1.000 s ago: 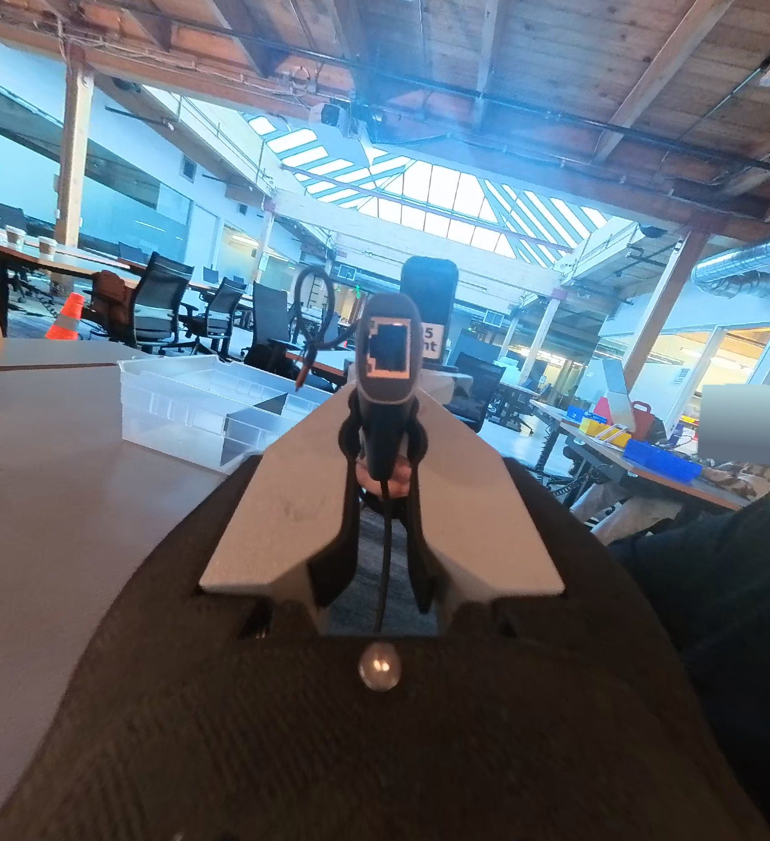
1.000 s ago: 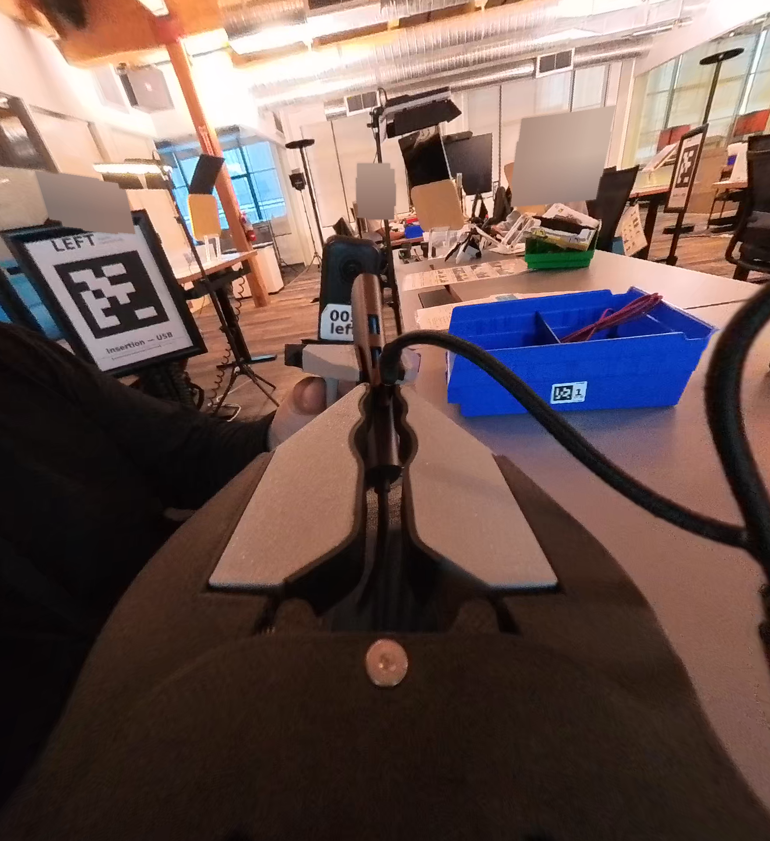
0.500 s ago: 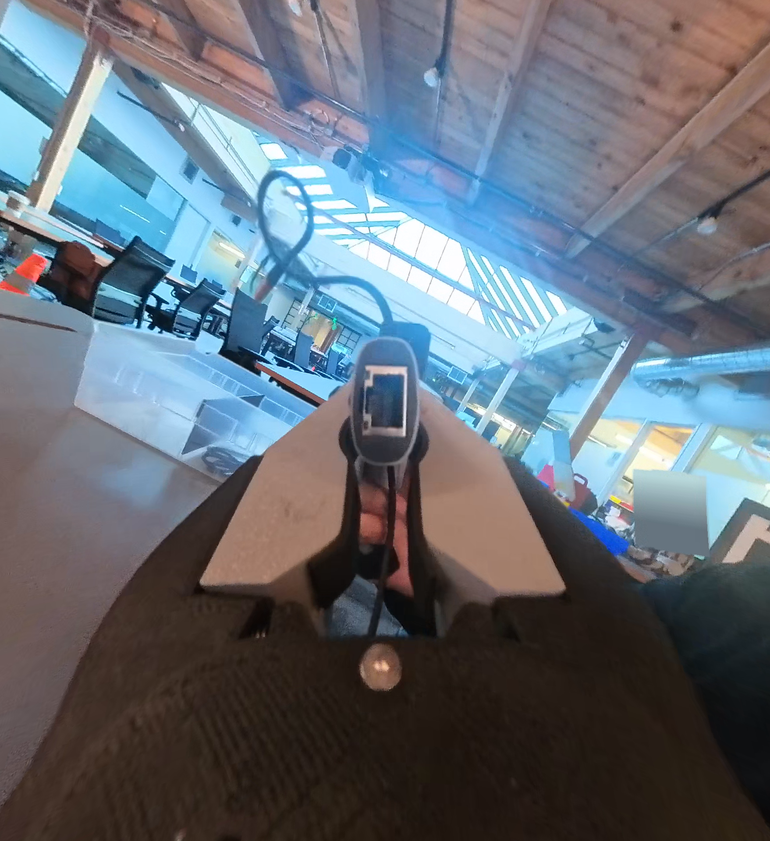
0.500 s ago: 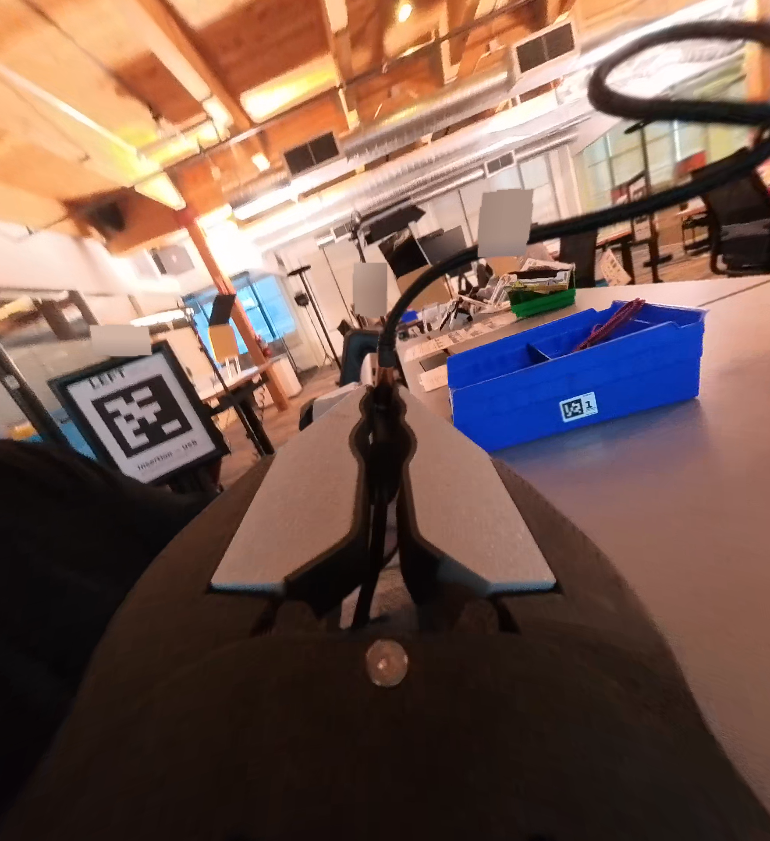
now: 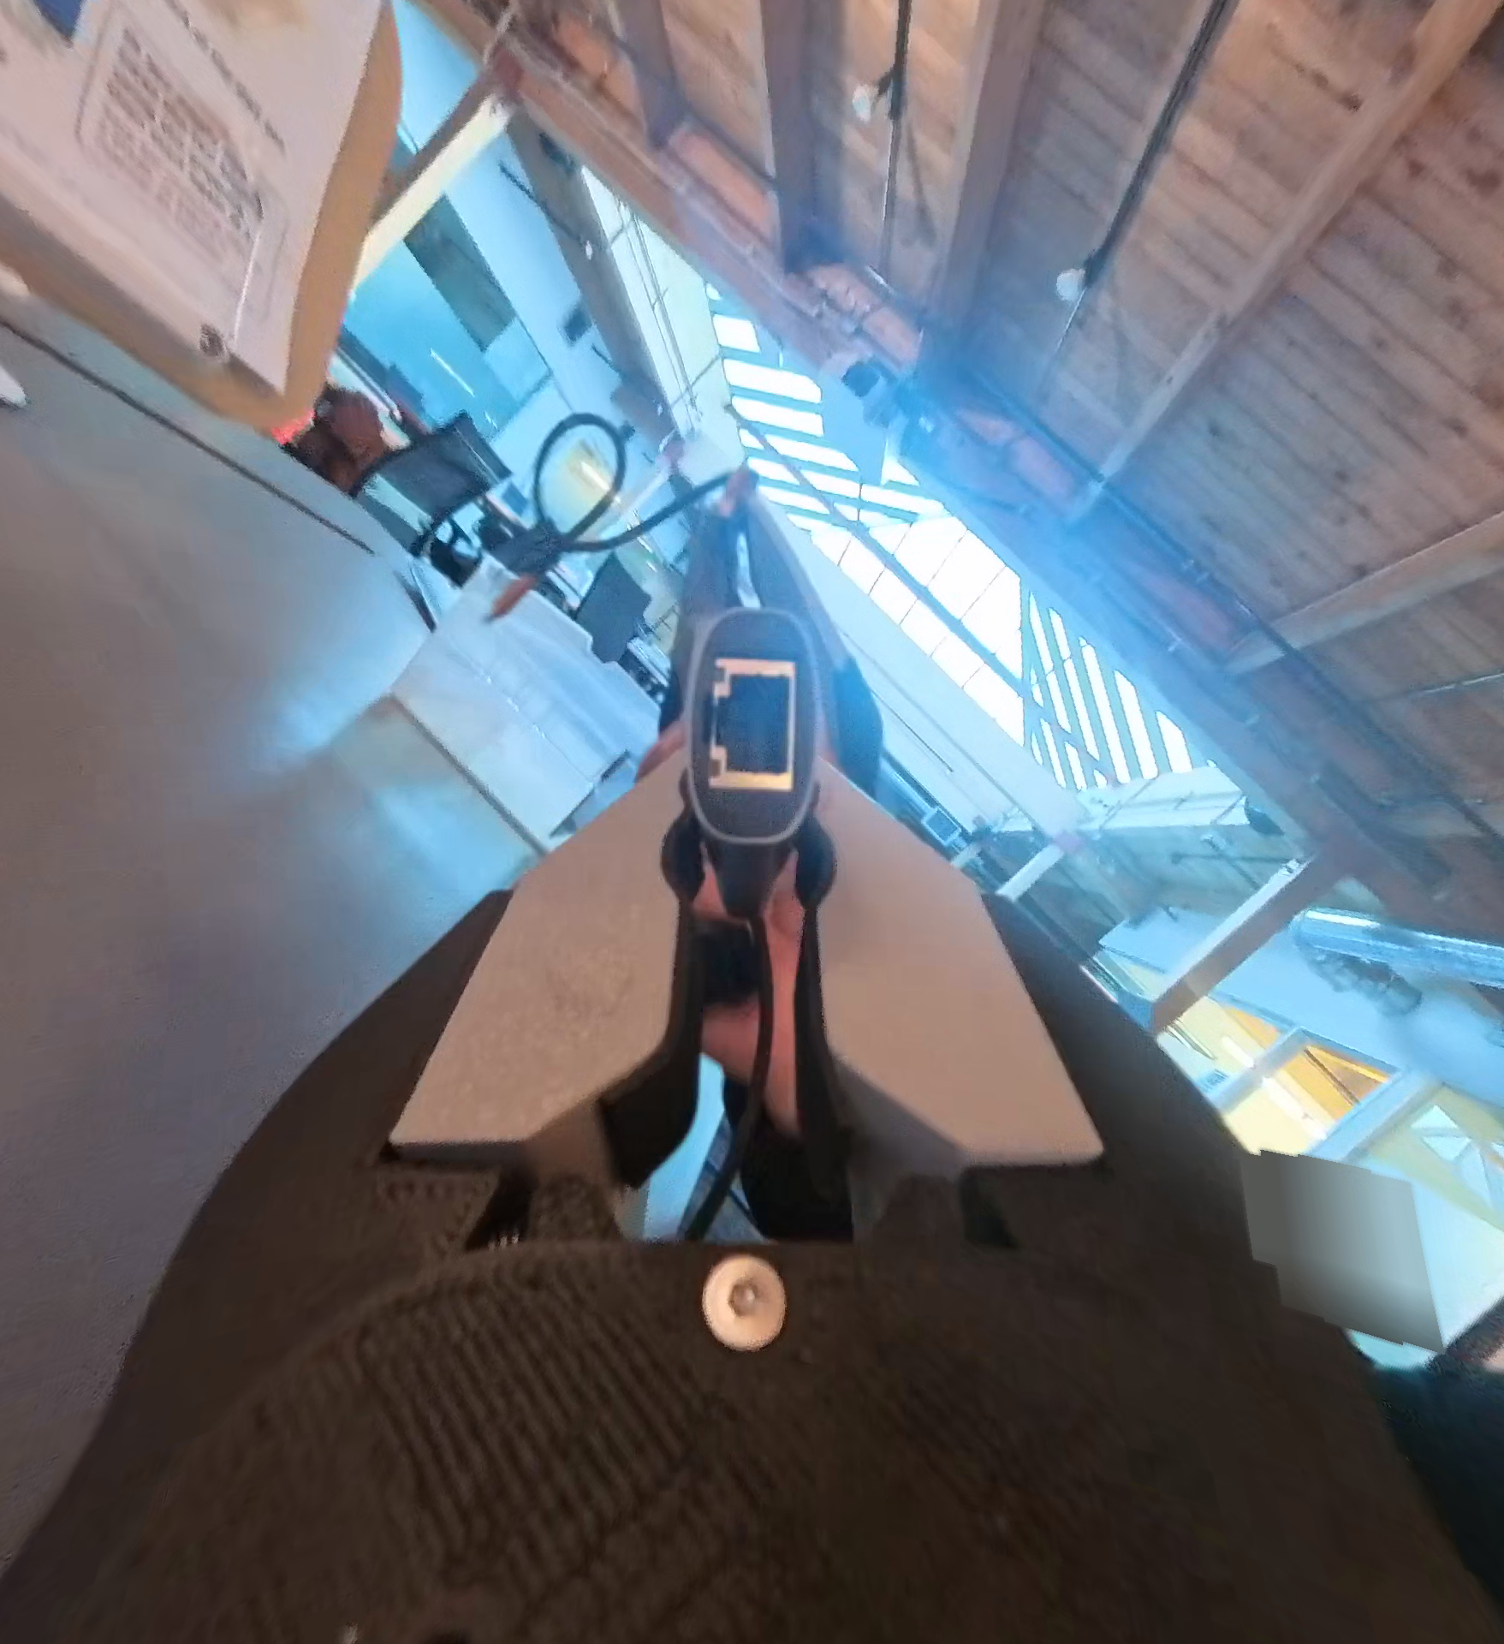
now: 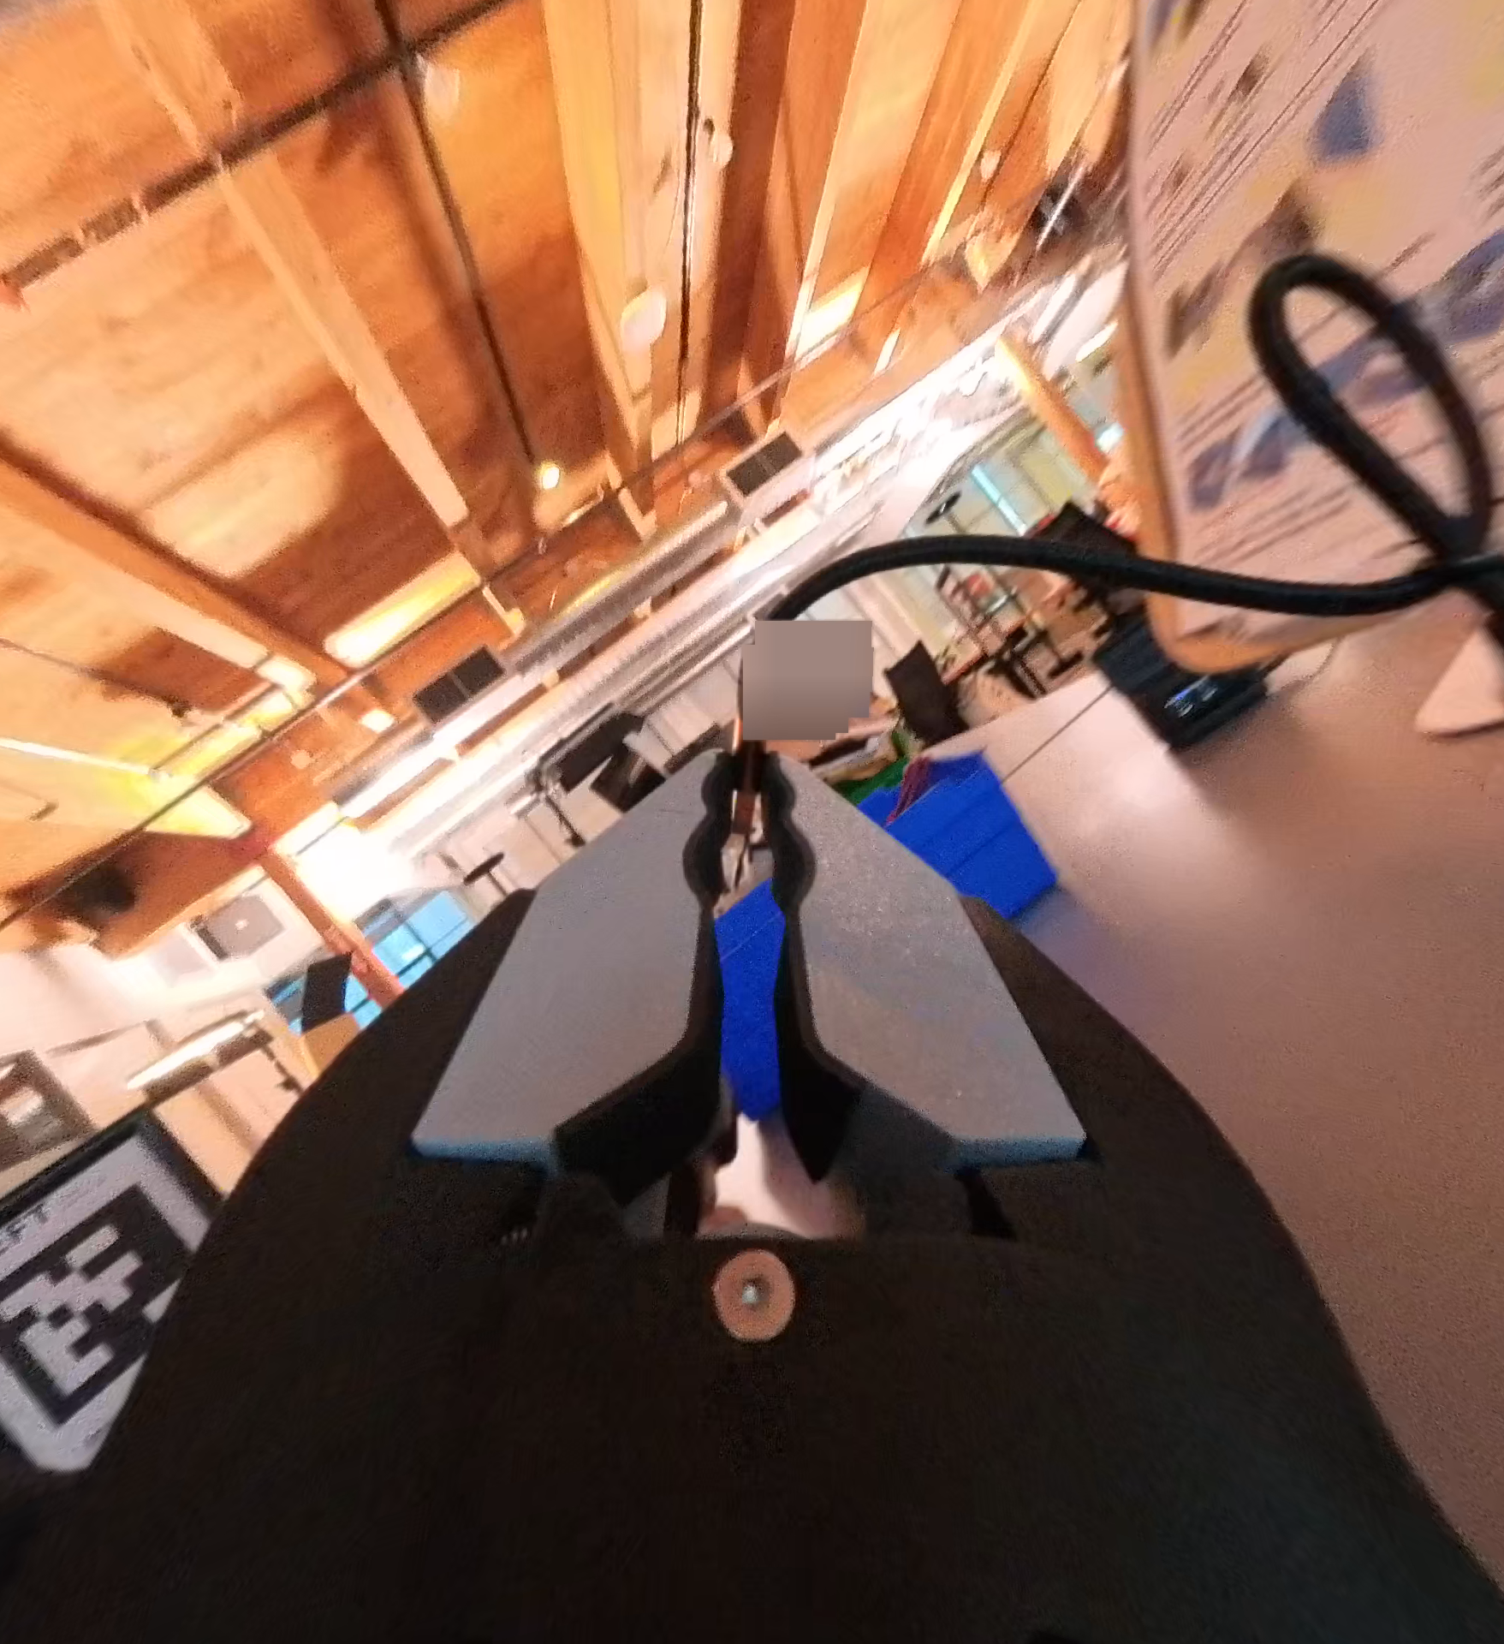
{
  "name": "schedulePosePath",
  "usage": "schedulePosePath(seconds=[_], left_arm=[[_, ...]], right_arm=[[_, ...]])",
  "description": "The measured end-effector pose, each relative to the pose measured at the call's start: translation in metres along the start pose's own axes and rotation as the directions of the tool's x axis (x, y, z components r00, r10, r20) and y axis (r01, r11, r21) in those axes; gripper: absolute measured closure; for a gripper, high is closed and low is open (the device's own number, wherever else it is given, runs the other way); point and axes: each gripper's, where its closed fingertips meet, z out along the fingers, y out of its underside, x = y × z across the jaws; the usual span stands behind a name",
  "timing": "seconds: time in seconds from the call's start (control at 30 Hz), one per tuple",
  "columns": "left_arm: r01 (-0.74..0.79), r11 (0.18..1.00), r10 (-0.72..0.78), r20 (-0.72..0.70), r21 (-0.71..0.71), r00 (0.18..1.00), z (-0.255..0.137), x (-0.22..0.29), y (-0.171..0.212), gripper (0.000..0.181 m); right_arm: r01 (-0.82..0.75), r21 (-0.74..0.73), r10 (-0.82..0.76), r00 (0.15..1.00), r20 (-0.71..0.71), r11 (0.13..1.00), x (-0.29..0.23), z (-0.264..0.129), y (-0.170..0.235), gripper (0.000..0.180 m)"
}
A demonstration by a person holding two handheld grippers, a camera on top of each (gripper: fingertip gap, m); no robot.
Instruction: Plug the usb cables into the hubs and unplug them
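Grey-fingered, the left gripper (image 5: 750, 854) was clamped on a dark hub (image 5: 750, 725) at frame centre; the right gripper (image 6: 744, 805) pinched a black usb cable (image 6: 1041, 569) looping toward the upper right.

Bin (image 6: 970, 845) on table (image 6: 1264, 934)

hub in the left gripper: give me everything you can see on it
The hub is a dark grey, rounded body, apparently plastic, pinched upright between the left gripper's closed fingers. Its end faces the camera: a metal-rimmed rectangular port. A thin black lead runs down from its base between the fingers. Held up off the table.
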Motion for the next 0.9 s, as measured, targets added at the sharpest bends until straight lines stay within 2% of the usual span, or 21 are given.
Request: schedulePosePath(seconds=[0.03, 0.2, 0.3, 0.4, 0.5, 0.6, 0.77, 0.83, 0.9], left_arm=[[0.014, 1.000, -0.014, -0.001, -0.003, 1.000, -0.002, -0.004, 0.000, 0.166], [-0.044, 0.999, 0.044, -0.010, 0.010, 0.999, -0.008, 0.000, -0.023, 0.166], [-0.059, 0.998, 0.061, -0.044, 0.026, 0.997, -0.012, 0.015, -0.036, 0.166], [-0.095, 0.994, 0.099, -0.088, 0.049, 0.991, -0.019, 0.036, -0.051, 0.166], [-0.132, 0.988, 0.143, -0.160, 0.080, 0.977, -0.028, 0.062, -0.069, 0.166], [-0.140, 0.981, 0.166, -0.214, 0.133, 0.963, -0.040, 0.084, -0.090, 0.166], [-0.123, 0.969, 0.180, -0.276, 0.213, 0.944, -0.059, 0.110, -0.113, 0.166], [-0.130, 0.966, 0.194, -0.290, 0.225, 0.937, -0.062, 0.119, -0.116, 0.167], [-0.153, 0.962, 0.217, -0.292, 0.225, 0.932, -0.062, 0.126, -0.115, 0.166]], right_arm=[[0.004, -0.041, -0.003, 1.000, 0.016, 0.999, 0.005, 0.002, -0.001, 0.177], [0.197, -0.235, -0.198, 0.980, 0.018, 0.952, -0.007, 0.018, 0.028, 0.177], [0.306, -0.304, -0.308, 0.950, 0.043, 0.902, -0.027, 0.022, 0.026, 0.177], [0.428, -0.409, -0.443, 0.894, 0.065, 0.806, -0.051, 0.009, 0.006, 0.176], [0.516, -0.551, -0.589, 0.806, 0.053, 0.656, -0.066, -0.029, -0.023, 0.176], [0.459, -0.699, -0.682, 0.729, -0.058, 0.549, -0.059, -0.087, -0.060, 0.176], [0.236, -0.862, -0.779, 0.576, -0.248, 0.449, -0.032, -0.185, -0.117, 0.176], [0.101, -0.904, -0.780, 0.552, -0.296, 0.415, -0.016, -0.219, -0.121, 0.177], [-0.116, -0.924, -0.734, 0.575, -0.362, 0.365, 0.002, -0.257, -0.106, 0.176]])
